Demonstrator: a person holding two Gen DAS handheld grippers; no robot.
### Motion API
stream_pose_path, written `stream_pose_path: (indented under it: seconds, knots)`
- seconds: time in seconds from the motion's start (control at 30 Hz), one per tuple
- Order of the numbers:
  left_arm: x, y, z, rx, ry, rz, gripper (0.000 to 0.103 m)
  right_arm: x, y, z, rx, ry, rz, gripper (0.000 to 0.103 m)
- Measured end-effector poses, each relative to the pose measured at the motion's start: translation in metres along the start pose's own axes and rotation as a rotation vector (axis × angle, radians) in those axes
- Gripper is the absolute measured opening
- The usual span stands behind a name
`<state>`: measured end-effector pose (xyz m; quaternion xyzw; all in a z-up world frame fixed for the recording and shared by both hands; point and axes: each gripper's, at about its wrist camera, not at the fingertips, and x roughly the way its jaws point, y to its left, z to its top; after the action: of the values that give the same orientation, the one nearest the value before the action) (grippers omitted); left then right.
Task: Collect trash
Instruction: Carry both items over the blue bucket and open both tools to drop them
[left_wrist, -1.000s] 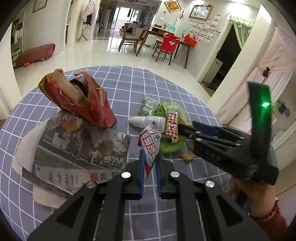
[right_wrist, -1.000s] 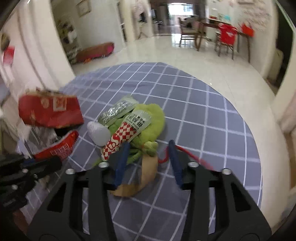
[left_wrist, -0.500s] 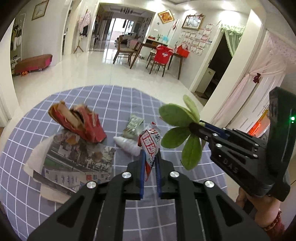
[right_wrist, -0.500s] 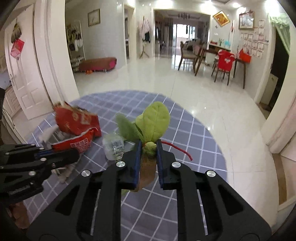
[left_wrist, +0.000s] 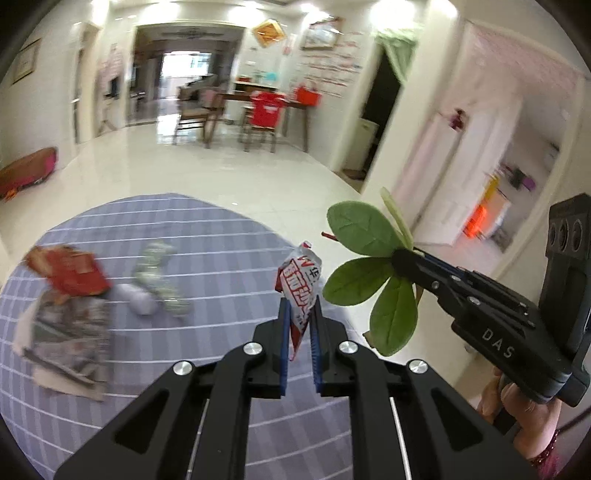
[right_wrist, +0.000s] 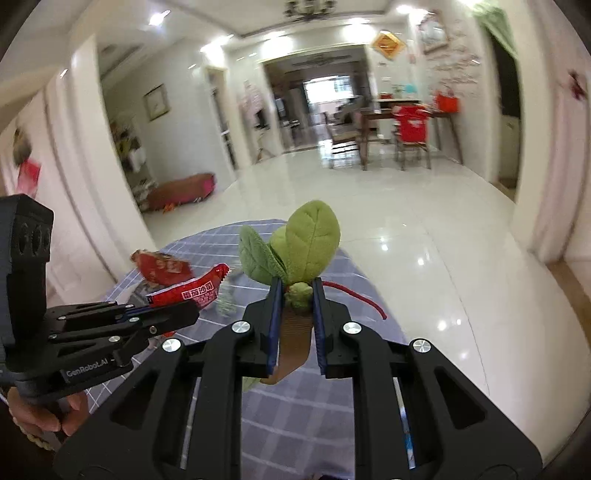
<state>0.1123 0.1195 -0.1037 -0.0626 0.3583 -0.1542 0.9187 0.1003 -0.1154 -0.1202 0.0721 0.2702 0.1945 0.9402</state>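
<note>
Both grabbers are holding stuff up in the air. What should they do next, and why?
Probably carry both to a bin; none shows here. The left gripper pinches the red sauce packet, the right gripper the leafy sprig, both off the table.

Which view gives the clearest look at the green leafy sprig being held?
The left wrist view: the green leafy sprig appears side-on, leaves spread, clamped in the right gripper. The right wrist view shows the sprig end-on between its own fingers, leaves overlapping, with a brown piece below.
</note>
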Motion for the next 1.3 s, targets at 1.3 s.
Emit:
stream_pose_path:
  seconds: [1.3]
  knots:
    - [0.279, -0.183, -0.077, 0.258, 0.454, -0.158, 0.010, -0.013, -0.239, -0.144, 0.519, 0.115, -0.293, 0.057]
